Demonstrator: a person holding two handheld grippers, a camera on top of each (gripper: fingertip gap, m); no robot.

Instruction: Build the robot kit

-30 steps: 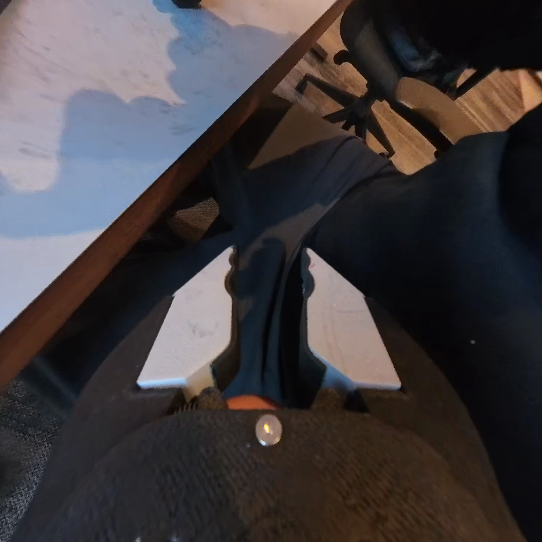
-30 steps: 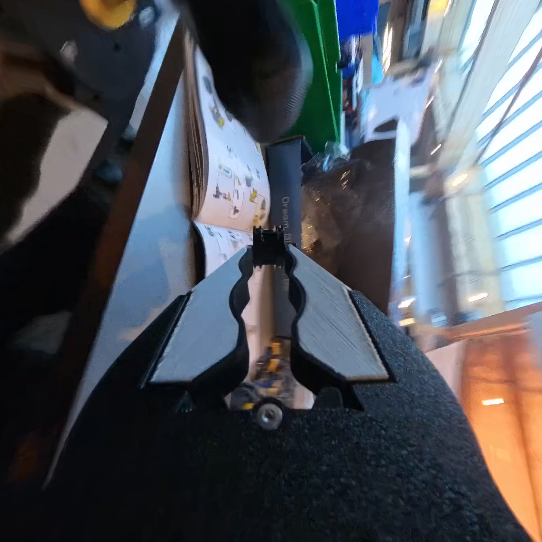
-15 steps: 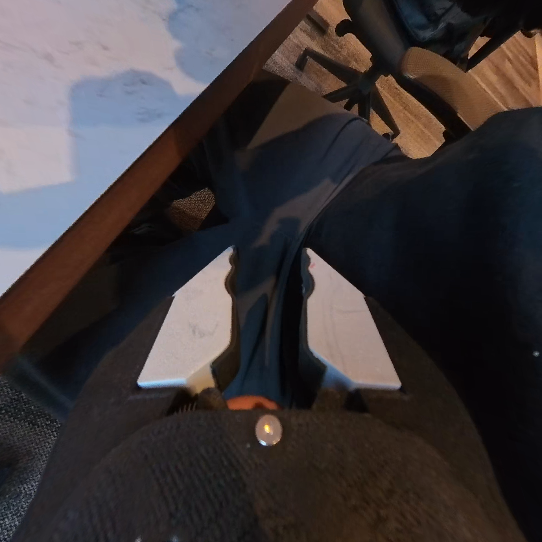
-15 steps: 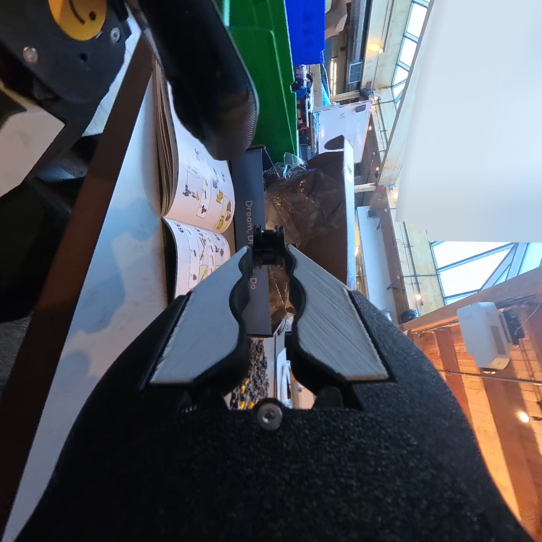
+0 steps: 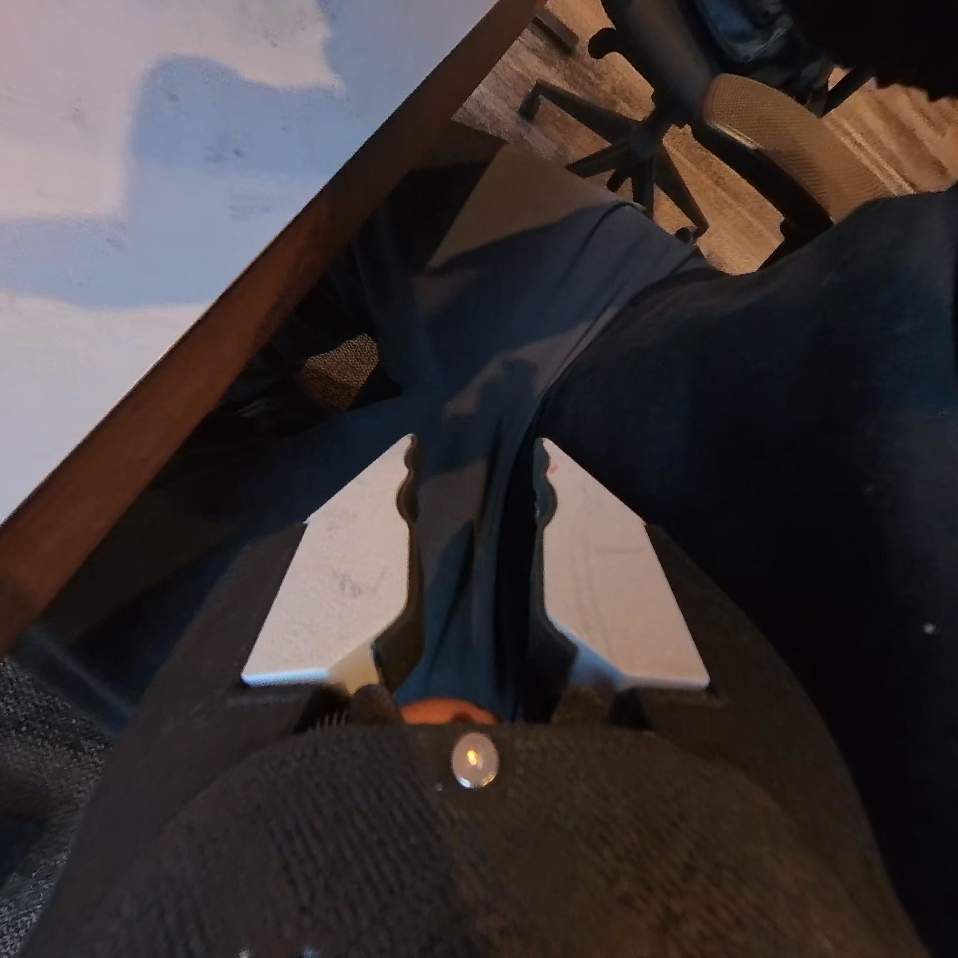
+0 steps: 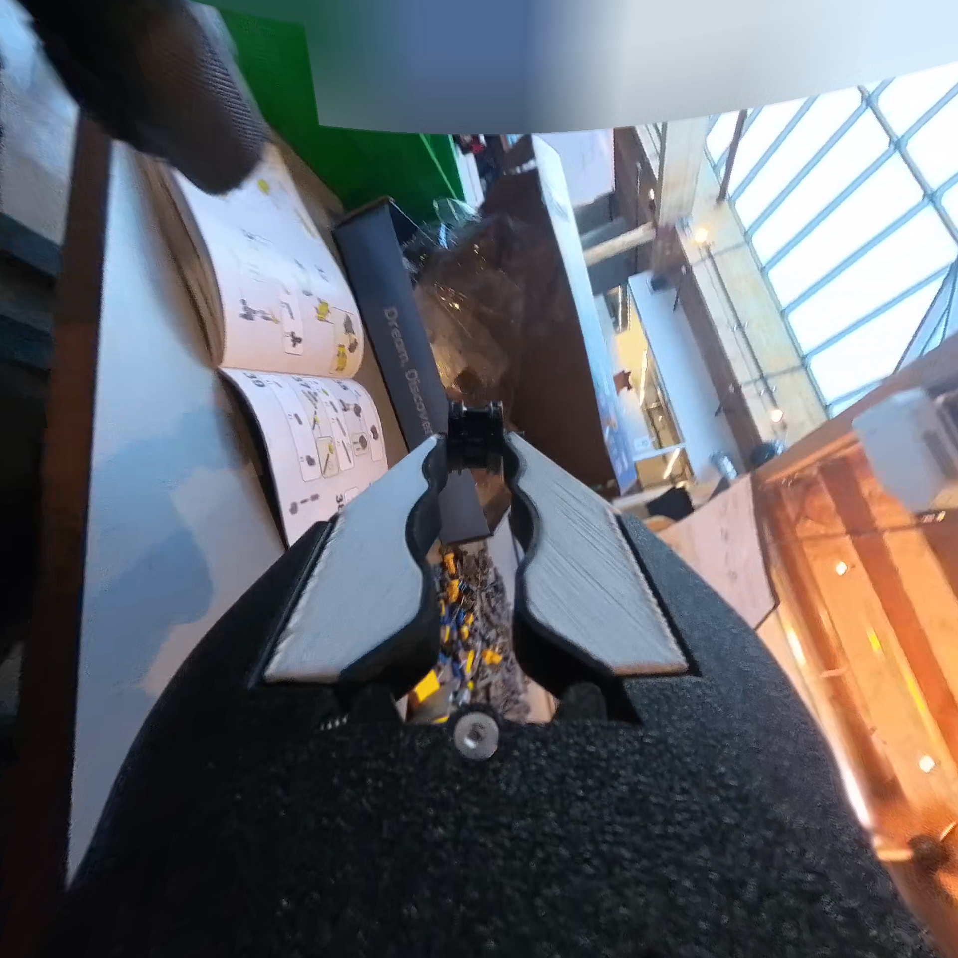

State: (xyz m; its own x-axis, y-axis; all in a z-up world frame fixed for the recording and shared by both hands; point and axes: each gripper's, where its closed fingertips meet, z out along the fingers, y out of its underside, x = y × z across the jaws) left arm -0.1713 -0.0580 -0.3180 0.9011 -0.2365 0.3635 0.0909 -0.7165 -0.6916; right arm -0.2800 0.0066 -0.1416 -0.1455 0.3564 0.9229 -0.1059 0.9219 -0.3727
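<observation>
My right gripper (image 6: 474, 446) is shut on a small black toy piece (image 6: 474, 433), pinched at its fingertips and held in the air above the white table (image 6: 140, 466). Beyond it lie an open instruction booklet (image 6: 290, 332), a long dark box (image 6: 399, 332) and a crumpled clear plastic bag (image 6: 477, 321). A pile of small yellow, blue and grey pieces (image 6: 466, 611) shows between the fingers. My left gripper (image 5: 477, 456) is open and empty, off the table's brown edge (image 5: 259, 311), pointing at a person's dark trousers (image 5: 497, 332). Its black body also shows in the right wrist view (image 6: 155, 88).
An office chair (image 5: 736, 103) stands on the wood floor beyond the person's lap. Grey carpet (image 5: 31, 726) shows at the lower left. In the right wrist view, a green panel (image 6: 352, 155) and a white board (image 6: 565, 249) stand behind the table's things.
My right gripper has swung and tilted while keeping the black piece; the booklet and box have shifted in its view. My left gripper has stayed open and drifted slightly along the table edge.
</observation>
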